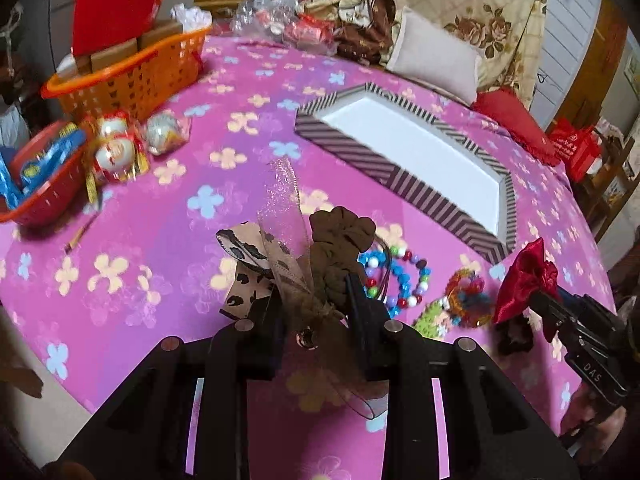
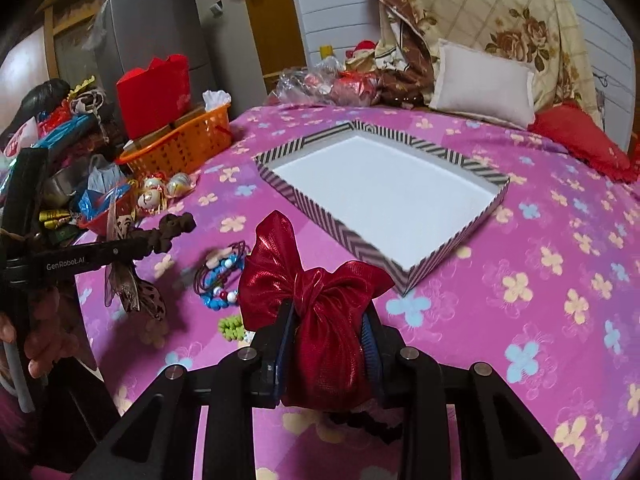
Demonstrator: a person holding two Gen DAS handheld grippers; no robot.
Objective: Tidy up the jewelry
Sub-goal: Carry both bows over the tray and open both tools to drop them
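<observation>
Gripping a brown fabric scrunchie with sheer leopard-print ribbon (image 1: 320,256), the left gripper (image 1: 316,300) has its jaws clamped on it above the pink floral worktop (image 1: 140,200). Right of it, coloured bead bracelets (image 1: 396,276) lie on the cloth. Farther right, the right gripper (image 2: 330,320) jaws clamp a shiny red fabric bow (image 2: 316,292), near the striped white-bottomed tray (image 2: 472,236).

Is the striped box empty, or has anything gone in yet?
Empty. The striped box shows only bare white floor in both views; the beaded bracelets lie outside on the tablecloth.
</observation>
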